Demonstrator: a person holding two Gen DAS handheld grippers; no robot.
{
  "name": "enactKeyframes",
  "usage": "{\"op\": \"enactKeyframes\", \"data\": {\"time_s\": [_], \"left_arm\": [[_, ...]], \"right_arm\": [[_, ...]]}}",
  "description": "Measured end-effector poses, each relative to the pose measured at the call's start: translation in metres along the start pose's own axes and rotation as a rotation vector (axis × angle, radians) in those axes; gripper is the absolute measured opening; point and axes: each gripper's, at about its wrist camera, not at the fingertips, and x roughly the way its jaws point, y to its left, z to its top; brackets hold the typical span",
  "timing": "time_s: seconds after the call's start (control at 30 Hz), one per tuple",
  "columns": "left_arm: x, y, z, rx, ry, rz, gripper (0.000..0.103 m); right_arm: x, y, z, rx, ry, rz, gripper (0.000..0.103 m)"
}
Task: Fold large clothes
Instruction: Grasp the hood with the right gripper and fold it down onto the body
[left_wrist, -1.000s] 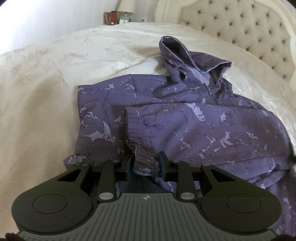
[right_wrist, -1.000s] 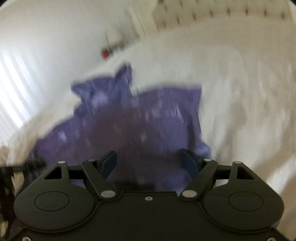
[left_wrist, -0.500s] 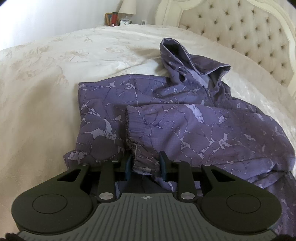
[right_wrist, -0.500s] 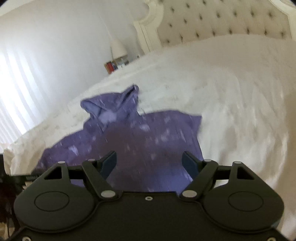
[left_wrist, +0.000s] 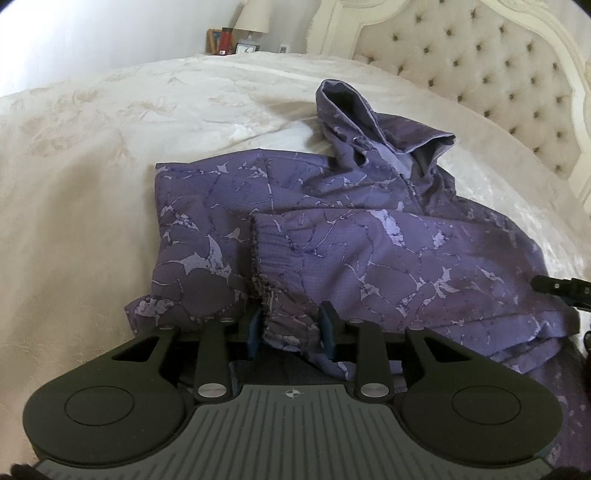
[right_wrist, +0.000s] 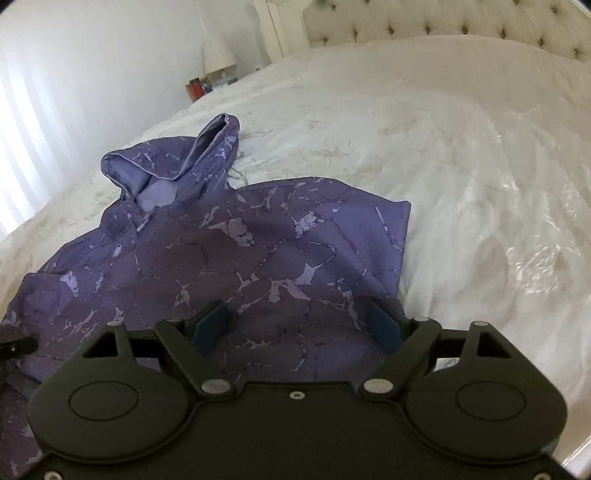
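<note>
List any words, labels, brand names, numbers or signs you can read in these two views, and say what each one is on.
No readable words or numbers in either view.
Crosshair mark, a circle with a cross and no letters: on the grey ribbed plate of the left claw.
Things on the nightstand beside the lamp: too small and blurred to read.
Purple jacket: only a marbled pattern, no label showing.

The jacket (left_wrist: 332, 229) is thin matt cloth with a marbled print. The bedspread (left_wrist: 92, 155) is smooth cloth with slight sheen. The headboard (left_wrist: 480, 74) looks padded and buttoned.
</note>
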Motion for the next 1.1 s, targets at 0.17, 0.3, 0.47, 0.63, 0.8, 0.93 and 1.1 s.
{"op": "enactKeyframes", "data": {"time_s": [0.17,0.3,0.47,0.63,0.8,0.93,1.1], "left_arm": [[-0.008,0.002,0.003,-0.009,0.010,-0.036,0.041],[-0.025,0.007,0.007,-0.052,0.031,-0.057,0.045],[-0.050,0.001,0.025,-0.028,-0.030,-0.035,0.054],[-0.049,-0.016,0.064,0.008,-0.075,-0.066,0.064],[-0.016,-0.032,0.101,0.040,-0.082,-0.070,0.064],[0.017,-0.037,0.123,0.015,-0.064,-0.071,0.064],[0.063,-0.041,0.141,0.034,-0.058,-0.039,0.064]], "right_arm": [[-0.009,0.008,0.004,-0.037,-0.002,-0.017,0.088],[-0.025,0.016,0.011,-0.086,-0.027,0.000,0.088],[-0.034,0.032,0.023,-0.124,-0.022,0.025,0.092],[-0.026,0.052,0.045,-0.120,-0.002,0.066,0.092],[0.003,0.068,0.071,-0.075,-0.004,0.066,0.092],[0.034,0.084,0.090,-0.139,-0.001,-0.005,0.095],[0.070,0.096,0.109,-0.178,-0.019,0.015,0.095]]}}
